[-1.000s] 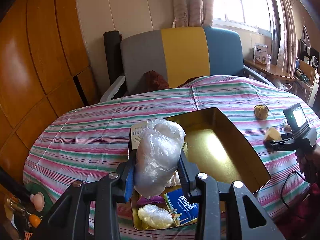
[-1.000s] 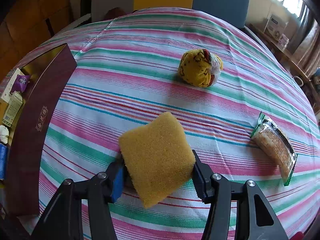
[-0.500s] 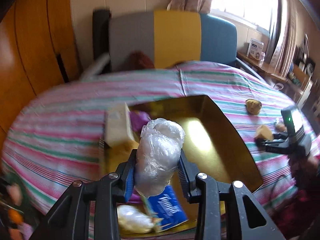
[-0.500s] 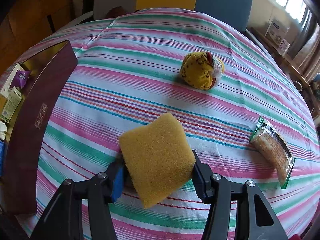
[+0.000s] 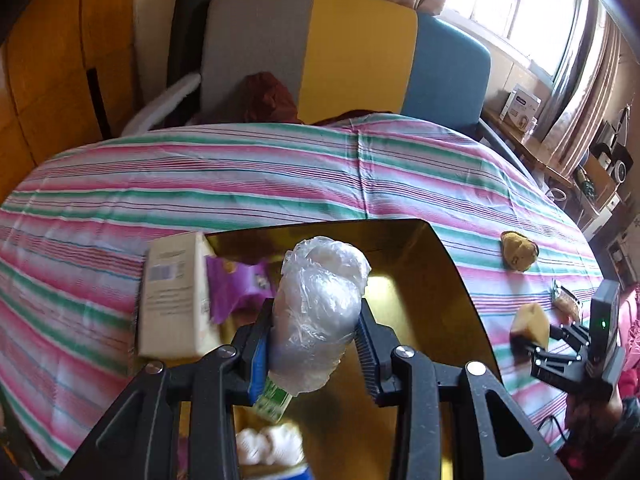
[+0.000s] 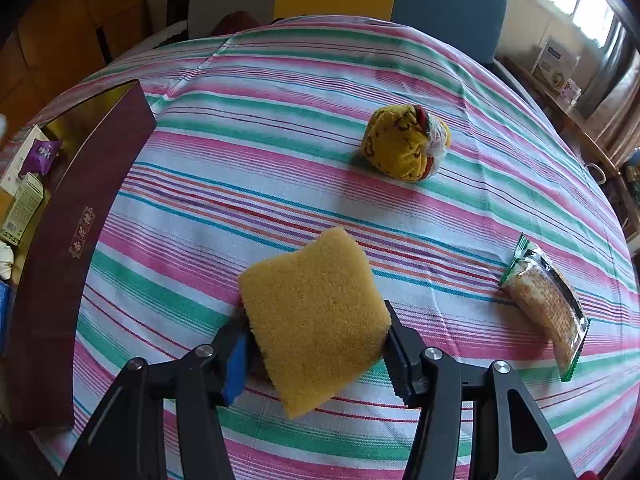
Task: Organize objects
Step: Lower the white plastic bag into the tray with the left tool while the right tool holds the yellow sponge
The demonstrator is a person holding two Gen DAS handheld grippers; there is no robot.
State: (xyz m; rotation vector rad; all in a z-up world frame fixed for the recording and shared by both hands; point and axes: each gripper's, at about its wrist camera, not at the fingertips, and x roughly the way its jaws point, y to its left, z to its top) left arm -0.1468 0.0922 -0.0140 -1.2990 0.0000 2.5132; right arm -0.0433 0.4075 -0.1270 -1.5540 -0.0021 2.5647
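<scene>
I judge that I am in the middle of the putting-away step: both hands carry something meant for the open maroon box with a shiny gold lining (image 5: 432,280).

My left hand-held gripper (image 5: 316,344) is clenched on a crumpled clear plastic bag with something white inside (image 5: 318,308), and it hangs above the middle of the box. My right hand-held gripper (image 6: 316,344) grips a square yellow sponge (image 6: 314,320) above the striped pink, green and white cloth of the surface (image 6: 280,128); the box lies at its 9 o'clock.

The box already holds several things. At 10 o'clock from the bag, a cream carton with a barcode (image 5: 176,300) leans on the box wall, with a purple foil packet (image 5: 236,284) beside it. At 6 o'clock I see a small green-and-white carton (image 5: 274,398) and white lumps (image 5: 268,444), which are blurred.

Next, I think, the bag must go down into the free gold area at 3 o'clock, and then the fingers must open. After this the sponge needs travelling left over the box wall.

Outside the box there are a knotted yellow patterned cloth bundle (image 6: 404,144) and a cracker packet with green edges (image 6: 546,304).
</scene>
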